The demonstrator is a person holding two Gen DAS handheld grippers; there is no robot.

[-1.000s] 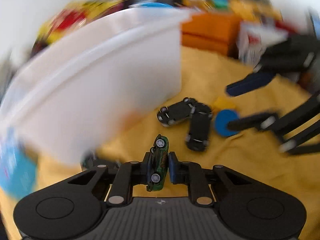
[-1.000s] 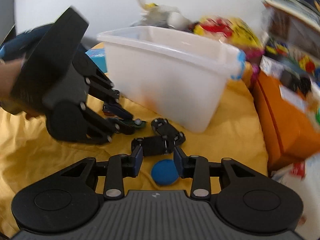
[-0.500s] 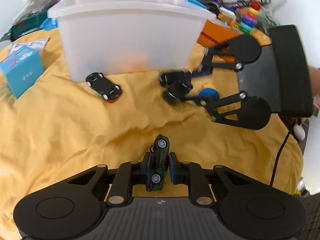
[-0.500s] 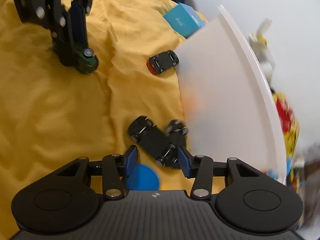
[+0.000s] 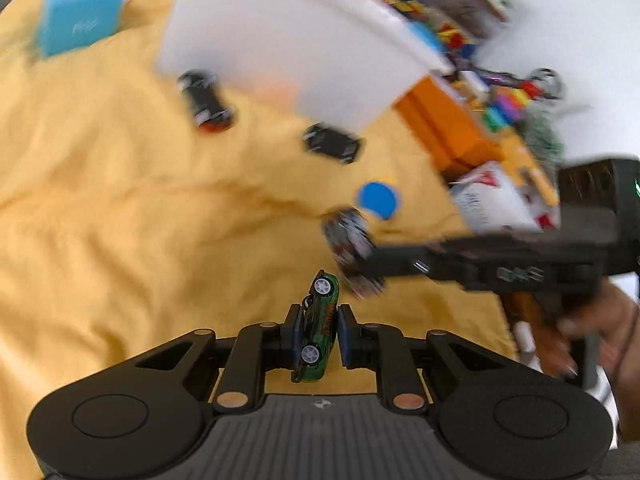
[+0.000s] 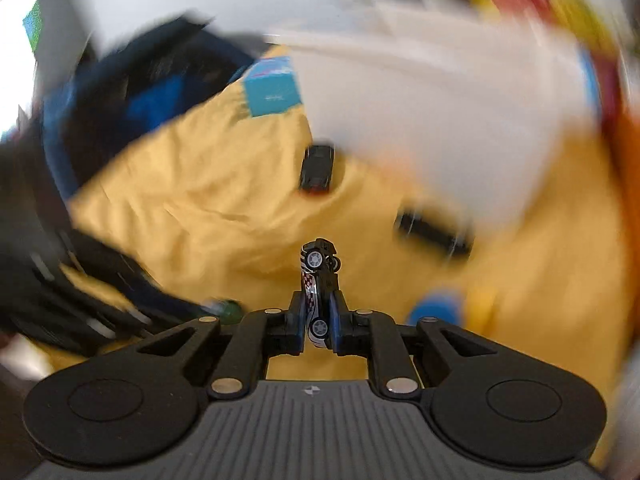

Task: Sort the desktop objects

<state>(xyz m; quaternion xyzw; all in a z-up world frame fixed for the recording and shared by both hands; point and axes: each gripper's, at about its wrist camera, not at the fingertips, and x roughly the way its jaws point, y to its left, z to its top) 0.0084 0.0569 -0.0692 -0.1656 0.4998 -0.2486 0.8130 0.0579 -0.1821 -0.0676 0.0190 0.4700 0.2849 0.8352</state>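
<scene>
Wrinkled yellow cloth (image 5: pixel 120 220) covers the desk beside a white plastic bin (image 5: pixel 288 48). Left gripper (image 5: pixel 318 334) is clamped on a small green toy car (image 5: pixel 320 320), held on its side. Right gripper (image 6: pixel 318 316), its jaws just closed, pinches a black-and-white checkered toy car (image 6: pixel 318 280). Two black toy cars (image 5: pixel 206 98) lie near the bin, a blue round disc (image 5: pixel 378 200) beyond.

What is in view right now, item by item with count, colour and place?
green toy car: 1, green, in the left gripper
checkered toy car: 1, black and white, in the right gripper
loose toy cars: 2, black, on the cloth by the bin
disc: 1, blue, on the cloth
bin: 1, white, far side
box: 1, teal, left of the bin
cloth: 1, yellow
hand: 1, holding the right gripper
</scene>
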